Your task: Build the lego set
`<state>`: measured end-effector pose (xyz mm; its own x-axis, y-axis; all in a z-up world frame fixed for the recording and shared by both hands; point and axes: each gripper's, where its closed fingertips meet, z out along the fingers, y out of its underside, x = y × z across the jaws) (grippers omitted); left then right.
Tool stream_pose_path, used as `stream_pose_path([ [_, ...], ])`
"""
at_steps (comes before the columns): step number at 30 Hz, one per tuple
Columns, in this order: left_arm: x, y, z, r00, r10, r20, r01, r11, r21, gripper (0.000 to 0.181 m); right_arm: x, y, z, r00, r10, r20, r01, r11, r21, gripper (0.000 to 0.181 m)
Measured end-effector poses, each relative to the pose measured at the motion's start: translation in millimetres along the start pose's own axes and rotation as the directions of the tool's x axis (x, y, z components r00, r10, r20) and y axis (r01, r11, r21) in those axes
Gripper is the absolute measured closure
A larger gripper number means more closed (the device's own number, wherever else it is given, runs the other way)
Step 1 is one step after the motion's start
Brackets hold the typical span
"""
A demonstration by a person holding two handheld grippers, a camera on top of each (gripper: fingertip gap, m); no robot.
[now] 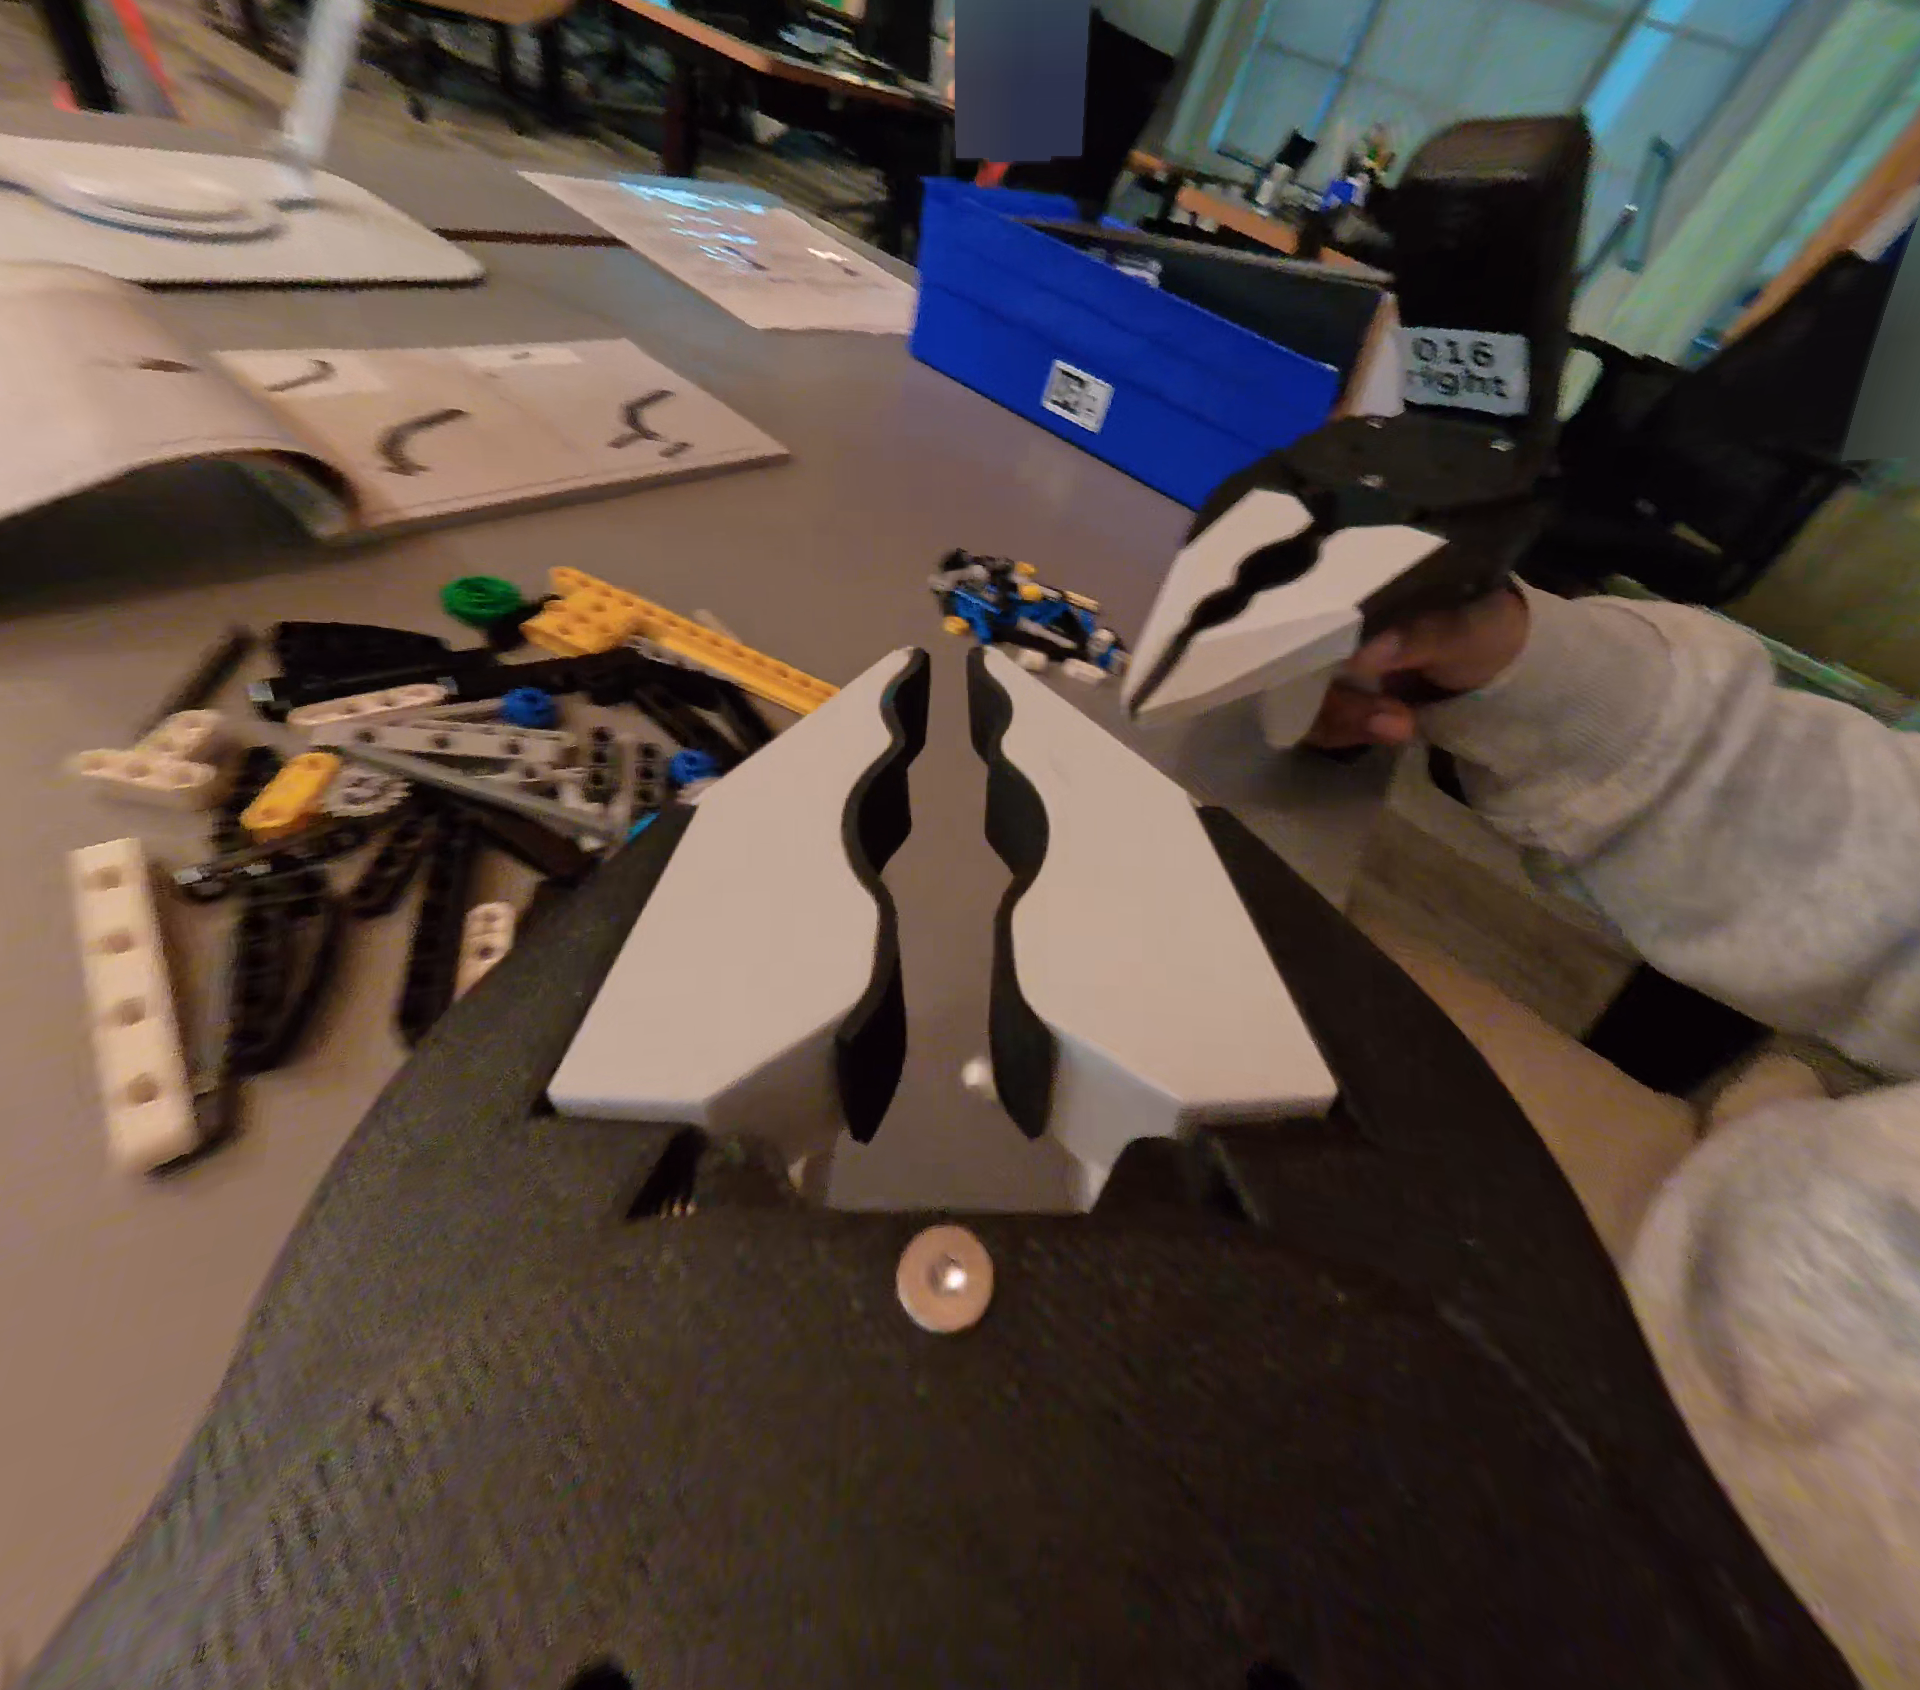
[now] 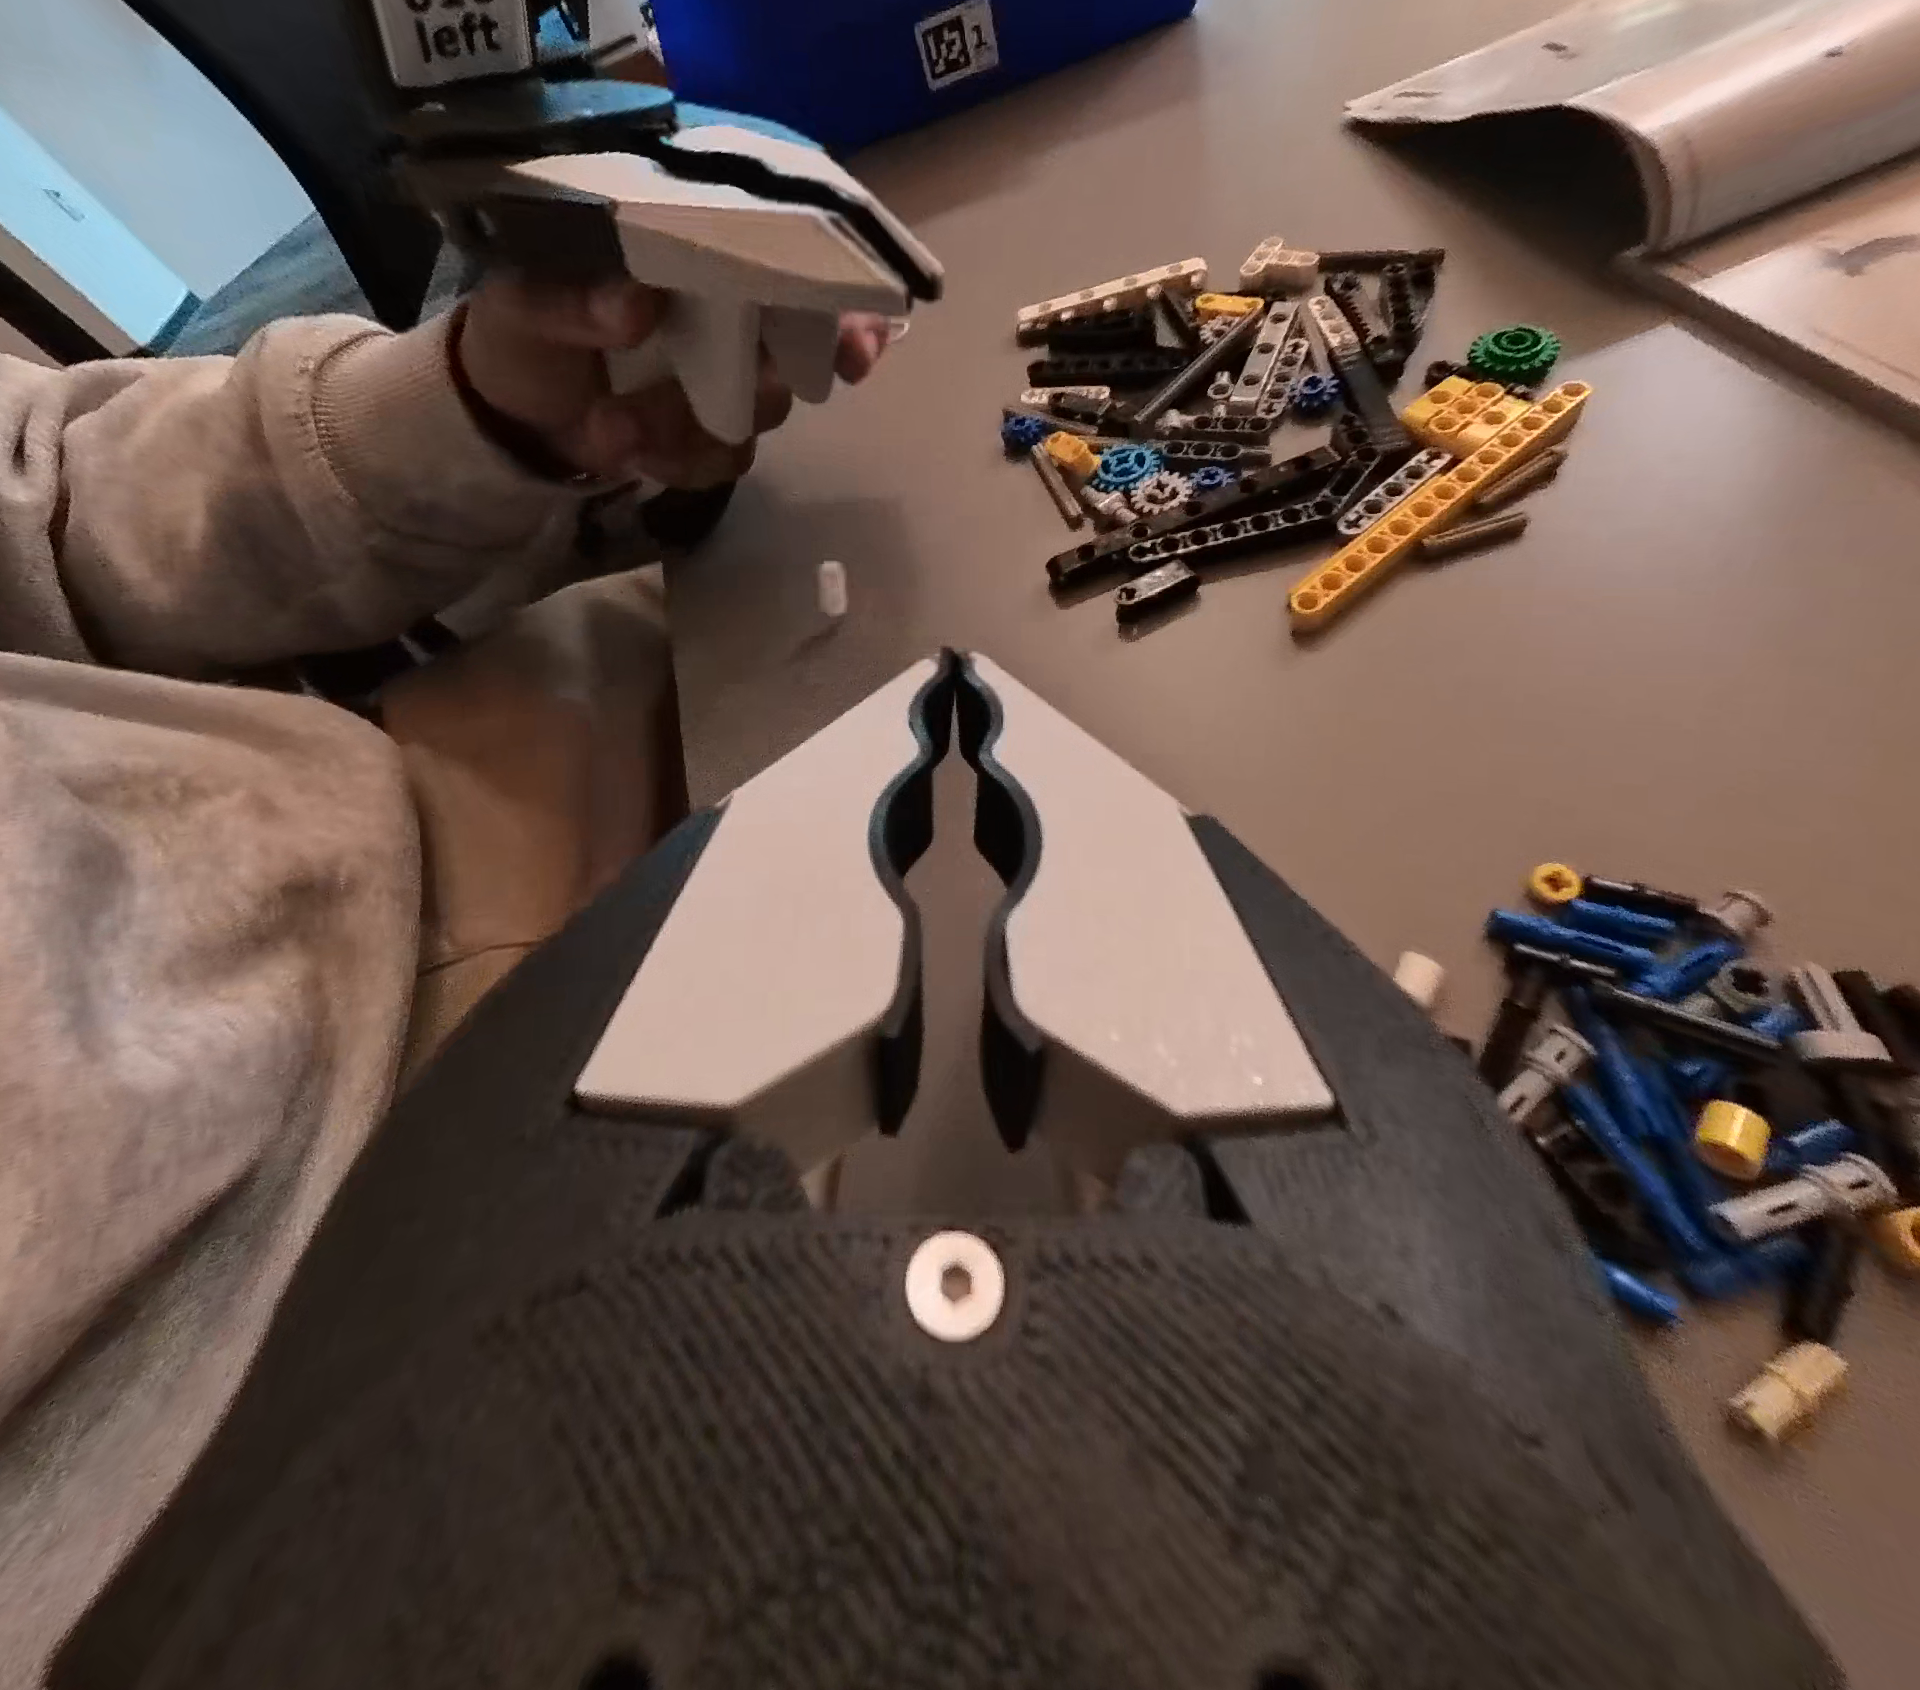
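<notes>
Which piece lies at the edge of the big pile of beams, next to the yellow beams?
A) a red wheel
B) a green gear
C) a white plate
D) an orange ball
B: a green gear sits at the far edge of the pile beside the yellow beams; the left wrist view shows it too.

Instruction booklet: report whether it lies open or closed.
Open. The instruction booklet lies spread on the table, printed pages facing up, the left-hand pages bulging over the fold.

loose lego beams and gears [image 2: 1288, 435] heaped beside scattered blue pins [image 2: 1704, 1110].
</notes>
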<state>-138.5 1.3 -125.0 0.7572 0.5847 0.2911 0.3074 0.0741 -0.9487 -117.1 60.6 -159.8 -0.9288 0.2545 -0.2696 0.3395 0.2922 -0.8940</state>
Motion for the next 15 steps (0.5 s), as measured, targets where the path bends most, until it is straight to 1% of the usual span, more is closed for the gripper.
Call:
stream_pose_path([
  [2, -14.4, -7.6, -9.0, 0.999, -0.01, 0.047, 0.009, 0.999, 0.037, 0.18, -0.1, -2.1, 0.0, 1.0, -0.003, 0.0, 0.003, 1.0, 0.017, 0.181],
  [5, -31.1, -15.2, -20.4, 0.994, -0.087, 0.063, 0.082, 0.993, 0.08, 0.181, 2.0, -1.3, 2.3, 0.999, -0.024, -0.028, 0.024, 1.0, 0.007, 0.181],
  [7, -35.6, -21.6, -28.2, 0.99, -0.131, 0.06, 0.125, 0.988, 0.095, 0.181, 3.1, -1.1, 3.5, 0.998, -0.04, -0.047, 0.04, 0.999, 0.002, 0.181],
  [9, -33.4, -28.0, -38.1, 0.989, -0.137, 0.058, 0.132, 0.988, 0.086, 0.18, 4.0, 0.2, 4.7, 0.997, -0.049, -0.059, 0.048, 0.999, -0.008, 0.181],
  [11, -25.9, -27.1, -49.4, 0.993, -0.104, 0.059, 0.102, 0.994, 0.045, 0.178, 4.6, 0.3, 5.5, 0.996, -0.061, -0.072, 0.061, 0.998, -0.012, 0.181],
  [12, -23.4, -21.4, -55.2, 0.993, -0.084, 0.078, 0.083, 0.997, 0.007, 0.178, 4.7, -0.7, 5.6, 0.994, -0.073, -0.082, 0.073, 0.997, -0.01, 0.181],
  [13, -23.1, -13.0, -61.1, 0.991, -0.061, 0.121, 0.066, 0.997, -0.038, 0.178, 4.9, -2.9, 5.1, 0.991, -0.091, -0.097, 0.091, 0.996, -0.003, 0.181],
  [15, -27.9, 8.4, -72.8, 0.963, -0.023, 0.267, 0.057, 0.991, -0.121, 0.178, 5.2, -10.1, 3.4, 0.982, -0.129, -0.14, 0.133, 0.991, 0.018, 0.181],
])
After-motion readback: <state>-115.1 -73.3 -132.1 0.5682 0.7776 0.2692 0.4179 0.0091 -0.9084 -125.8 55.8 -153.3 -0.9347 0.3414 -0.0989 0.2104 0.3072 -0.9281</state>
